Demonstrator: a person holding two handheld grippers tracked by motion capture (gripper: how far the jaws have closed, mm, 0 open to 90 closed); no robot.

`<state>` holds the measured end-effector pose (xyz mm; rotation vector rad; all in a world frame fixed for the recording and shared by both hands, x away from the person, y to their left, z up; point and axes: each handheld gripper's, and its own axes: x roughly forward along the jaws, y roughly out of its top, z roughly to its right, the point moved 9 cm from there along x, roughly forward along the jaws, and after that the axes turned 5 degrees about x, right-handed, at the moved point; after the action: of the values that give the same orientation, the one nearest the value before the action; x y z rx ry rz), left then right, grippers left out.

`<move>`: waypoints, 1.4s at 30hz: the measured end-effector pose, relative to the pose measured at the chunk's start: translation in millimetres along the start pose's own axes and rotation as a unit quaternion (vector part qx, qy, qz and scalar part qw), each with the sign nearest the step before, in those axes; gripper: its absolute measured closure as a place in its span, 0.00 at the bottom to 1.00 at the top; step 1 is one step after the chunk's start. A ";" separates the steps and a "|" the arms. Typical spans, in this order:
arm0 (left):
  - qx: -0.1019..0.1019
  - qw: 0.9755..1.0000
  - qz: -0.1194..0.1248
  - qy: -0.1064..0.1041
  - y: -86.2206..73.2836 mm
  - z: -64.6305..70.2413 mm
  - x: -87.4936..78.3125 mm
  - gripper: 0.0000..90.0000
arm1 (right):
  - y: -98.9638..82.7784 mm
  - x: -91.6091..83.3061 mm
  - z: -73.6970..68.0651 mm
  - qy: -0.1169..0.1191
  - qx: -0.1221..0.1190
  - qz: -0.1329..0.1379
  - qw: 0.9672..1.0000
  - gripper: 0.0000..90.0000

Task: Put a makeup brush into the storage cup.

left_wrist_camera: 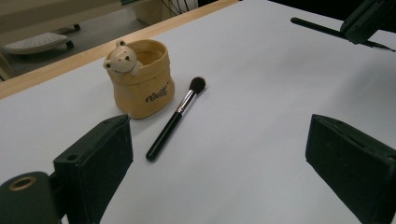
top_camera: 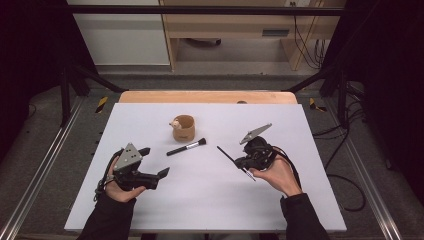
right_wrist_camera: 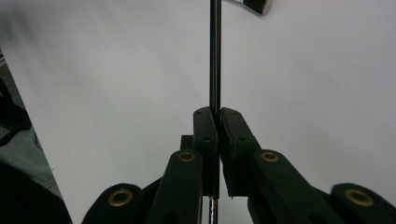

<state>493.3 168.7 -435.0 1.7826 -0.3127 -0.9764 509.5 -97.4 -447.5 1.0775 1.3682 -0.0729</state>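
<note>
One white table [top_camera: 200, 200] stands on grey floor [top_camera: 40, 150].

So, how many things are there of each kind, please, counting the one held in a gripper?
Makeup brushes: 2, one lying on the table, one thin brush clamped in the right gripper
Bear cup: 1
Total: 3

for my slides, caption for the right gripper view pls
Right gripper clamped shut on a thin black brush handle above the white table.

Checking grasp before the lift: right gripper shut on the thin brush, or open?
Shut. The right gripper pinches the thin brush, whose handle runs out from between the closed pads.
</note>
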 end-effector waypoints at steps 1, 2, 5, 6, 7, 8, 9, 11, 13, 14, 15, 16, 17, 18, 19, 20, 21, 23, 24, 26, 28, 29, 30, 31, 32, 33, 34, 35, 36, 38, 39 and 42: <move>0.004 1.000 -0.001 -0.001 1.3 0.9 1.0 0.07 | 0.4 -0.3 -0.9 0.001 -0.002 0.000 1.000 0.95; 0.004 1.000 -0.001 -0.001 1.3 0.9 1.0 0.07 | 0.4 -0.3 -0.9 0.001 -0.002 0.000 1.000 0.95; 0.015 1.000 -0.006 -0.003 6.4 2.9 4.8 0.07 | 1.9 -1.2 -5.5 0.008 -0.012 -0.001 1.000 0.95; 0.015 1.000 -0.006 -0.003 6.4 2.9 4.8 0.07 | 1.9 -1.2 -5.5 0.008 -0.012 -0.001 1.000 0.95; 0.020 1.000 -0.010 -0.003 7.4 2.8 5.6 0.07 | 3.0 -0.9 -7.6 0.011 -0.014 -0.002 1.000 0.95; 0.022 1.000 -0.012 -0.003 8.7 3.5 6.6 0.07 | 3.0 -0.9 -7.6 0.011 -0.014 -0.002 1.000 0.95; 0.024 1.000 -0.013 -0.004 9.9 4.6 7.4 0.07 | 3.7 -0.7 -8.2 0.010 -0.015 -0.002 1.000 0.95; 0.037 0.999 -0.020 -0.007 13.2 7.6 9.8 0.07 | 5.6 -0.6 -10.7 0.014 -0.022 -0.003 1.000 0.95; 0.040 0.999 -0.022 -0.007 14.2 8.7 10.9 0.08 | 6.1 -0.5 -11.7 0.014 -0.024 -0.004 1.000 0.95; 0.047 0.999 -0.026 -0.008 14.8 9.6 12.1 0.08 | 7.5 -0.5 -14.4 0.019 -0.025 -0.002 0.999 0.95; 0.052 0.998 -0.029 -0.011 16.8 12.8 14.8 0.08 | 7.5 -0.7 -14.8 0.019 -0.030 -0.004 0.999 0.95; 0.052 0.998 -0.029 -0.011 16.8 12.8 14.8 0.07 | 7.5 -0.7 -14.8 0.019 -0.030 -0.004 0.999 0.95; 0.059 0.998 -0.032 -0.014 18.8 15.6 17.3 0.07 | 8.2 -0.5 -16.3 0.023 -0.031 -0.003 0.999 0.95; 0.059 0.998 -0.032 -0.014 18.8 15.6 17.3 0.07 | 8.2 -0.5 -16.3 0.023 -0.031 -0.003 0.999 0.95; 0.068 0.997 -0.037 -0.016 19.5 16.6 18.4 0.07 | 8.7 -0.4 -16.6 0.023 -0.032 -0.002 0.999 0.95; 0.069 0.997 -0.037 -0.016 20.8 17.8 19.8 0.07 | 9.9 0.1 -17.6 0.024 -0.032 -0.001 0.999 0.95; 0.074 0.996 -0.041 -0.016 21.4 18.2 20.4 0.07 | 9.8 0.4 -18.5 0.028 -0.034 -0.003 0.999 0.95; 0.082 0.996 -0.042 -0.018 24.7 21.0 22.2 0.07 | 10.1 1.6 -19.8 0.029 -0.036 -0.005 0.999 0.95; 0.082 0.996 -0.042 -0.018 24.7 21.0 22.2 0.07 | 10.3 2.1 -20.6 0.030 -0.039 -0.006 0.999 0.95; 0.096 0.994 -0.048 -0.019 27.2 24.2 23.4 0.07 | 10.8 3.3 -22.7 0.033 -0.042 -0.008 0.999 0.95; 0.099 0.994 -0.048 -0.020 28.0 25.6 24.2 0.07 | 10.9 4.7 -24.2 0.036 -0.046 -0.011 0.998 0.95; 0.112 0.992 -0.056 -0.022 28.6 27.9 25.1 0.08 | 11.0 5.4 -25.7 0.038 -0.045 -0.011 0.998 0.95; 0.112 0.992 -0.056 -0.022 28.6 27.9 25.1 0.08 | 10.8 6.0 -25.8 0.038 -0.049 -0.014 0.998 0.95; 0.119 0.991 -0.060 -0.022 28.6 29.0 25.5 0.08 | 10.8 6.0 -25.8 0.038 -0.049 -0.014 0.998 0.95; 0.125 0.990 -0.063 -0.023 28.9 31.2 26.4 0.08 | 10.8 7.0 -26.9 0.039 -0.052 -0.015 0.998 0.95; 0.130 0.989 -0.065 -0.024 28.9 32.5 27.0 0.08 | 10.5 8.3 -28.7 0.041 -0.053 -0.017 0.998 0.95; 0.138 0.988 -0.067 -0.025 28.7 35.5 28.7 0.08 | 10.1 9.7 -30.9 0.044 -0.059 -0.019 0.997 0.95; 0.139 0.988 -0.069 -0.026 28.5 36.7 29.4 0.08 | 10.0 10.0 -32.0 0.047 -0.060 -0.020 0.997 0.95; 0.139 0.988 -0.069 -0.026 28.5 36.7 29.4 0.08 | 10.0 10.0 -32.0 0.047 -0.060 -0.020 0.997 0.95; 0.152 0.985 -0.072 -0.026 29.0 38.9 31.9 0.08 | 10.6 11.7 -34.1 0.053 -0.062 -0.021 0.996 0.95; 0.154 0.985 -0.073 -0.025 29.2 39.9 32.6 0.08 | 10.8 12.0 -34.6 0.057 -0.065 -0.022 0.996 0.95; 0.162 0.983 -0.076 -0.026 30.0 41.5 33.3 0.08 | 10.7 12.9 -35.9 0.058 -0.067 -0.025 0.996 0.95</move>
<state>490.6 108.0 -430.1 2.1028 -0.3899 -1.1320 492.9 -61.4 -445.6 0.9482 1.4834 0.0453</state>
